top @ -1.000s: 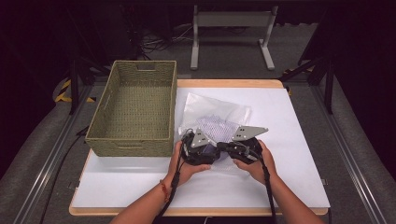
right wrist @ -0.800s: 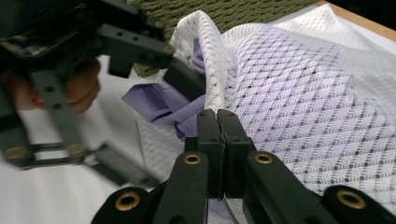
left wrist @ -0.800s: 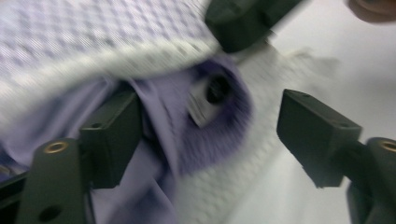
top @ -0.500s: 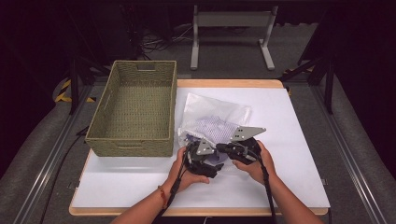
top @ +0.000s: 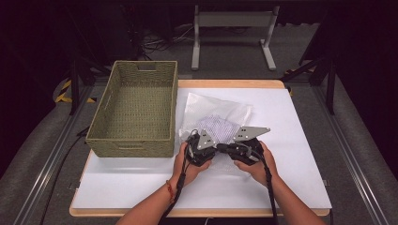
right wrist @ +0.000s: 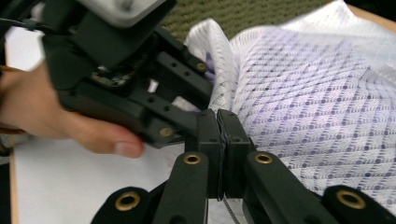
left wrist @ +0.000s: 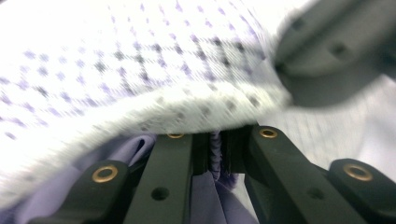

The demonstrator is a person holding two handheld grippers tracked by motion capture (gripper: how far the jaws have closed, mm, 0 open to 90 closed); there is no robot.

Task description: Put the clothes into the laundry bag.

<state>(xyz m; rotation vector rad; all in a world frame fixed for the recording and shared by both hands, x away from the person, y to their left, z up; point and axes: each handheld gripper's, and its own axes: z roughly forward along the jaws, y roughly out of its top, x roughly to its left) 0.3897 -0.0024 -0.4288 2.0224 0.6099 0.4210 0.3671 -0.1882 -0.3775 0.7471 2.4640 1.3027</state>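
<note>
A white table top (top: 300, 136) with a pale wooden rim sits in a dim room, brightly lit from above while everything around it falls into shadow. The floor (top: 225, 65) beyond the far edge is grey. A grey metal stand (top: 233, 21) with two legs and flat feet rests there, with loose cables (top: 162, 42) to its left. Grey rails (top: 47, 164) run along the left and right sides of the table. Yellow-and-black tape (top: 63, 91) marks the floor at the far left.
</note>
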